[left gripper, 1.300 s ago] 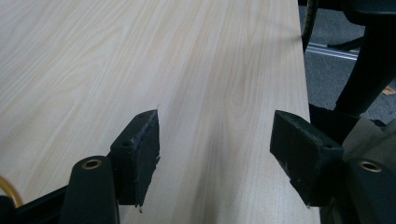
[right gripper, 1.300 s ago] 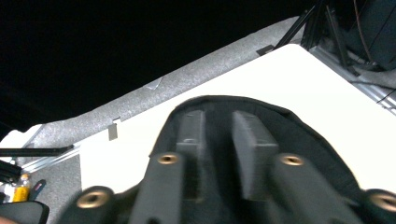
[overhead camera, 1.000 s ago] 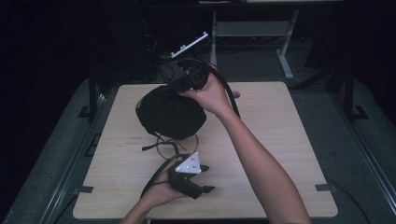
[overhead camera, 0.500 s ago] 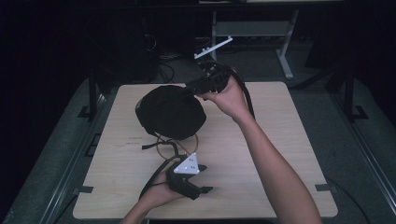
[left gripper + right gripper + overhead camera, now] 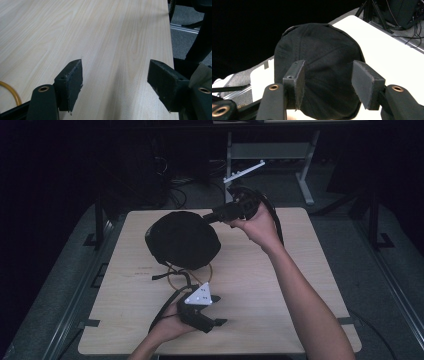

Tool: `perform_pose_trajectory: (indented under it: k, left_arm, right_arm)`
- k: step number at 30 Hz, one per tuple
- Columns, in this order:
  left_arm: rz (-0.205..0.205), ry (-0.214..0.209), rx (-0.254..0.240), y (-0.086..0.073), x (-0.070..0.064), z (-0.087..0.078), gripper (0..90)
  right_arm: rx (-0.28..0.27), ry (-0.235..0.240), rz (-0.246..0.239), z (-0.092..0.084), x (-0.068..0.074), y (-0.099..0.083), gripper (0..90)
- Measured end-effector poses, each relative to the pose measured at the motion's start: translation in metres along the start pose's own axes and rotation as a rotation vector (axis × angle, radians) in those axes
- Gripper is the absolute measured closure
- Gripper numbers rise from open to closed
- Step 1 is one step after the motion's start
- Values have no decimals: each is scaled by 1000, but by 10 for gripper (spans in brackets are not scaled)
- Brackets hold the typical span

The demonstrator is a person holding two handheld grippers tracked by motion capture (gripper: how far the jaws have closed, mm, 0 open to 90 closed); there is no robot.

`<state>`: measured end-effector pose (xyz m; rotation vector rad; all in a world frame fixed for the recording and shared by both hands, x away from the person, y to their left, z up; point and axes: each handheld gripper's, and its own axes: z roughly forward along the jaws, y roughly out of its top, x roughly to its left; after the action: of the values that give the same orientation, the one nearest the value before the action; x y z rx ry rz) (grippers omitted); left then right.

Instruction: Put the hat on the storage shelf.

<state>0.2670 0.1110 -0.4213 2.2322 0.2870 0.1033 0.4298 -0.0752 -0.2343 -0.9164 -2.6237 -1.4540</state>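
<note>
right gripper (image 5: 212, 216) had pulled back toward two o'clock off the black cap (image 5: 183, 239), jaws just opening, nothing between them; cap sat released at table (image 5: 300, 285) centre-left. left gripper (image 5: 214, 311) waited at six o'clock, jaws wide, empty

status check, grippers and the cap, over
Right gripper jaws just been opening, nothing between them, off the black cap. Left gripper open over bare table. Nothing blocking.

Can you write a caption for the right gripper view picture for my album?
Open tongs point at a black cap lying on a pale wooden table, nothing between their pads.
</note>
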Motion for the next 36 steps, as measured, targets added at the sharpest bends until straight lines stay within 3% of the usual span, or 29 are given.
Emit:
perform_pose_trajectory:
  k: [24, 36]
  left_arm:
    - [-3, 0, -5, -3, 2, -2, 280]
    - [-6, 9, -7, -4, 3, -3, 279]
  right_arm:
    - [3, -37, 26, -27, -14, -24, 399]
    - [6, -26, 61, -36, -23, -42, 372]
